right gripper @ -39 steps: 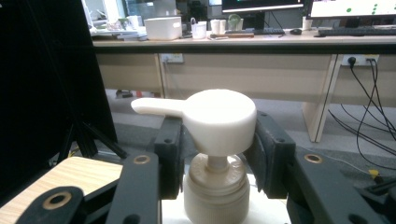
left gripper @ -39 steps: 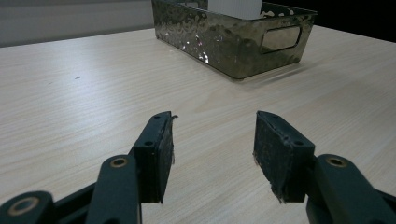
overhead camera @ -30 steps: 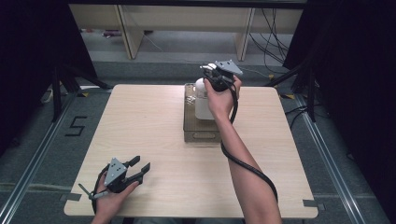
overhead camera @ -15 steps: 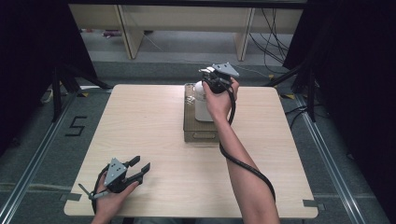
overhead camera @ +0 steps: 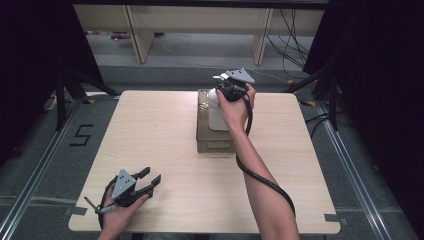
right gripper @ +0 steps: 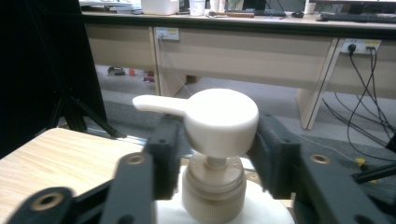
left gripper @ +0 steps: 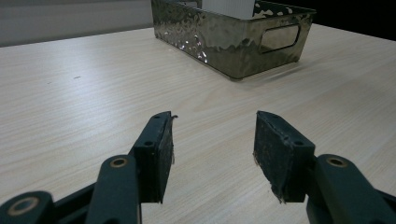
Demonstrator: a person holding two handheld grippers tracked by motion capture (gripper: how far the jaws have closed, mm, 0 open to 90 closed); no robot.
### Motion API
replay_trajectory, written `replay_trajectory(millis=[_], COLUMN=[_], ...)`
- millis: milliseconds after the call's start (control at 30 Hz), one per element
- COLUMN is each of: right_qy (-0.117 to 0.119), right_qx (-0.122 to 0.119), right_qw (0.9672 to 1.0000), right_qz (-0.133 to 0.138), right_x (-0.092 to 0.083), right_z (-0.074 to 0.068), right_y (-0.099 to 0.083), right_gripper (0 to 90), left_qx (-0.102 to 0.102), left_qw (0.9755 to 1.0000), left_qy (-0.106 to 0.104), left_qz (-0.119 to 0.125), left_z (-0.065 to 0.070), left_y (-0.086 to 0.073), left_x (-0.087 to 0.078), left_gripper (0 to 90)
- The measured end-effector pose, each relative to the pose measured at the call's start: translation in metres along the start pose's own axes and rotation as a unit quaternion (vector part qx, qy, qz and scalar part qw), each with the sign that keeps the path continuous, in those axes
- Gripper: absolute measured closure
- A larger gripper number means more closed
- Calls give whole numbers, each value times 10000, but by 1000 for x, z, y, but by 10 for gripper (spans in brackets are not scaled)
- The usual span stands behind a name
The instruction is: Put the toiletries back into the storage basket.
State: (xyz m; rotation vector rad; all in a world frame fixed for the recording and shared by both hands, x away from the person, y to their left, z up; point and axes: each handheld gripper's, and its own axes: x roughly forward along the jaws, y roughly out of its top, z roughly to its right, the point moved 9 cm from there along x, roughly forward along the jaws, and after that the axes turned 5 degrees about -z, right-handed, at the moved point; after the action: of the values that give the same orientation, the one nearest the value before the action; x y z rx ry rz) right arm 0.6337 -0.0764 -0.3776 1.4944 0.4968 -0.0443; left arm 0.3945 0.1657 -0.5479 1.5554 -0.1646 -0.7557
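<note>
The right gripper has just been opening around the bottle in the bin, apparently releasing it; the left gripper is open.

You get even overhead light on the table, with black, unlit edges around it. The metal basket glints with small highlights. Your right gripper view blurs its near jaws and the pump bottle.
</note>
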Motion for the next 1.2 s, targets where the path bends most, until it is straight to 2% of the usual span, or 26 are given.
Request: replay_trajectory(millis=[67, 133, 300, 367, 500, 667, 767, 867, 1000, 1033, 1200], right_qy=[-16, -80, -109, -118, -55, 68, 89, 124, 174, 214, 281], right_qx=[-9, -114, -76, -64, 1, -59, 55, -15, -16, 69, 20], right_qw=[10000, 9999, 9999, 9999, 9998, 9998, 9996, 9996, 9995, 9993, 9993], right_qz=[-16, -10, -54, -95, -179, -180, -265, -261, -255, -296, -255], right_x=[-1, -4, -6, -7, -10, -14, -21, -23, -30, -35, -44], right_z=[0, -2, -5, -4, -3, -3, -3, -1, 0, -1, -1], right_y=[0, 1, -1, -3, -7, -10, -14, -15, -17, -20, -23], right_gripper=[496, 424, 341, 281, 254, 243, 234, 231, 226, 226, 229], left_qx=[0, 21, 13, 7, 23, 29, 25, 14, 16, 16, 31], left_qw=[10000, 10000, 10000, 10000, 10000, 10000, 10000, 10000, 10000, 10000, 10000], left_qy=[0, 35, 35, 36, 36, 37, 43, 43, 46, 48, 50], left_qz=[-6, -70, -60, -59, -60, -76, -68, -66, -70, -67, -66], left_z=[0, 0, 0, 0, 0, 0, 0, 0, 0, 0, 0], left_y=[0, -1, -1, -1, -1, -1, -1, -1, -1, -1, -1], left_x=[0, -1, -1, -1, -1, -1, -1, -1, -1, -1, -1], left_gripper=[468, 467, 467, 467, 467, 467, 467, 467, 466, 466, 466])
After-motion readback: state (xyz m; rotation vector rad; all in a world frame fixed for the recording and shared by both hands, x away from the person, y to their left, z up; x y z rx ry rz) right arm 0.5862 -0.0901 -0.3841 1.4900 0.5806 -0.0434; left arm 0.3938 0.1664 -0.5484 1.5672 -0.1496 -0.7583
